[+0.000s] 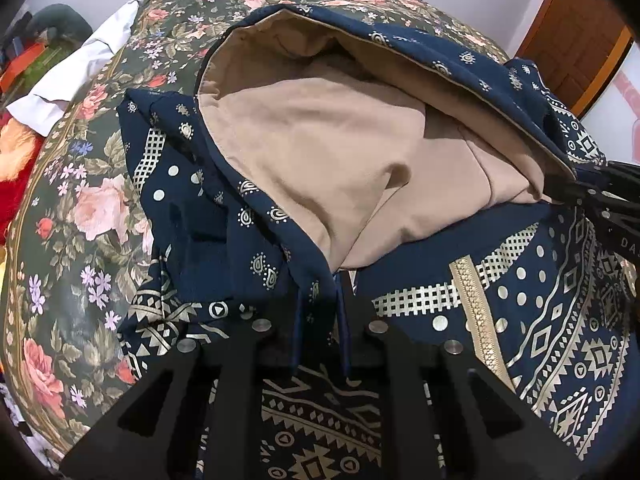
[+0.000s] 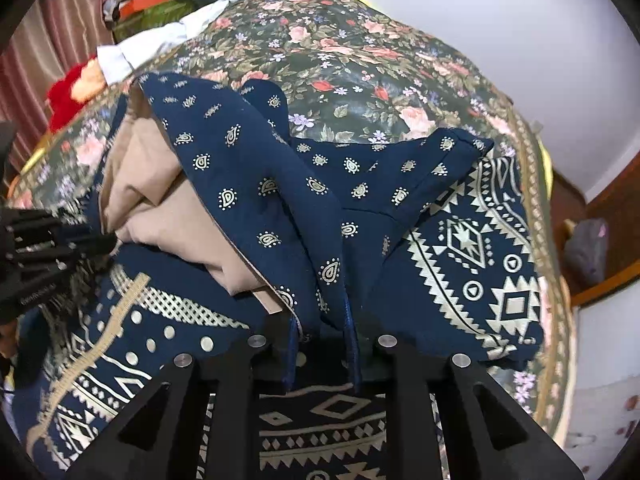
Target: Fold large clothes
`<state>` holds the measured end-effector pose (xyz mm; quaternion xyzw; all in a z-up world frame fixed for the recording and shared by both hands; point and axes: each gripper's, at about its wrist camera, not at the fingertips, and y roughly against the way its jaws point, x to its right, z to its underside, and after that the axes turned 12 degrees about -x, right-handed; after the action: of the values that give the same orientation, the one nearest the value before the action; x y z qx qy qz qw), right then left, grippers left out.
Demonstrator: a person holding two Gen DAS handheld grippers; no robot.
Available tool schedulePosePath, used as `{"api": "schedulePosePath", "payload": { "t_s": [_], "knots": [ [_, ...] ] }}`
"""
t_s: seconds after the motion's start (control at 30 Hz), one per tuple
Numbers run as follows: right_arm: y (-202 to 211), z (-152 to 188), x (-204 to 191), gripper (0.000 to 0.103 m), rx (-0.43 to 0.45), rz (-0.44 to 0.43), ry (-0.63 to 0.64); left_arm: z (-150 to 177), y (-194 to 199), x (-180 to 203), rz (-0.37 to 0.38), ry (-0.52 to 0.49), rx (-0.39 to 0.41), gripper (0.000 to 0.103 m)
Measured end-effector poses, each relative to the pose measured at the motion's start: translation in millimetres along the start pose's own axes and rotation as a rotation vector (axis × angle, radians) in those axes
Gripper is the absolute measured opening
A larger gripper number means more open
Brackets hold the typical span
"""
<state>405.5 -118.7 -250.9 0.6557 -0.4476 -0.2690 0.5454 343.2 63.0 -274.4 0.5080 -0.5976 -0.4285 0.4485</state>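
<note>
left gripper point(image 1: 320, 312): lower centre of the left wrist view, pointing steeply down; jaws nearly together, a narrow gap between them. a navy hem fold of the garment runs down between the fingers. whether the pads press on it i cannot tell.
right gripper point(image 2: 322, 332): lower centre of the right wrist view; jaws likewise a narrow slit apart, with two navy cloth edges hanging down between the fingers. grip or loose contact: cannot tell.
other views of the grippers: the right gripper shows at the right edge of the left wrist view, its tip at the seam where tan lining meets navy cloth; the left gripper shows at the left edge of the right wrist view, tip against the tan lining.
garment point(image 1: 540, 320): large navy piece with gold-cream print, paisley drops on the upper part, geometric bands, dots and lattice lower down; fills the centre and lower part of both views, lying on the bed.
lining point(image 1: 320, 152): tan inner side, turned up and open in the centre of the left wrist view; bunched at centre left in the right wrist view.
bed point(image 1: 72, 208): dark floral cover, under the garment, showing left and top.
white cloth point(image 1: 80, 76): upper left, on the bed's far edge.
clutter point(image 2: 140, 0): mixed coloured items, upper left, beyond the bed.
door point(image 1: 576, 44): brown wood, upper right.
</note>
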Motion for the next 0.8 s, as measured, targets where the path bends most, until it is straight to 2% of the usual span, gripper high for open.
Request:
{"api": "schedulePosePath", "payload": {
  "t_s": [0.03,0.07,0.1,0.13,0.17,0.27,0.33,0.37,0.4,0.53,0.6,0.8],
  "knots": [
    [1,0,-3,0.017,0.000,0.023,0.008,0,0,0,0.000,0.004,-0.001,0.015],
    [3,1,-5,0.025,0.001,0.052,0.012,-1,0,0,0.001,0.009,-0.001,0.015],
    [4,3,-6,0.049,0.001,0.100,0.013,-1,0,0,0.002,0.013,-0.002,0.015],
    [7,5,-8,0.062,0.015,0.164,0.014,-1,0,-1,0.001,0.015,-0.004,0.015],
    [12,9,-6,0.073,0.037,0.178,0.016,-1,1,-2,0.002,0.017,-0.006,0.015],
    [26,20,3,0.073,0.039,0.101,0.026,5,13,-3,0.034,0.026,0.001,0.016],
    [37,23,9,0.073,0.057,0.083,0.031,7,24,-9,0.056,0.041,0.009,0.024],
    [42,22,11,0.073,0.064,0.068,0.035,7,29,-12,0.063,0.050,0.011,0.034],
    [47,20,12,0.073,0.069,0.048,0.037,7,35,-15,0.074,0.059,0.021,0.039],
    [62,-4,8,0.073,0.091,-0.072,0.033,0,59,-35,0.076,0.107,0.083,0.040],
    [59,-22,0,0.074,0.092,-0.103,0.035,-8,64,-47,0.073,0.144,0.102,0.043],
    [31,-74,-23,0.073,0.049,-0.169,0.032,-48,47,-79,0.083,0.242,0.078,0.043]
  ]
}}
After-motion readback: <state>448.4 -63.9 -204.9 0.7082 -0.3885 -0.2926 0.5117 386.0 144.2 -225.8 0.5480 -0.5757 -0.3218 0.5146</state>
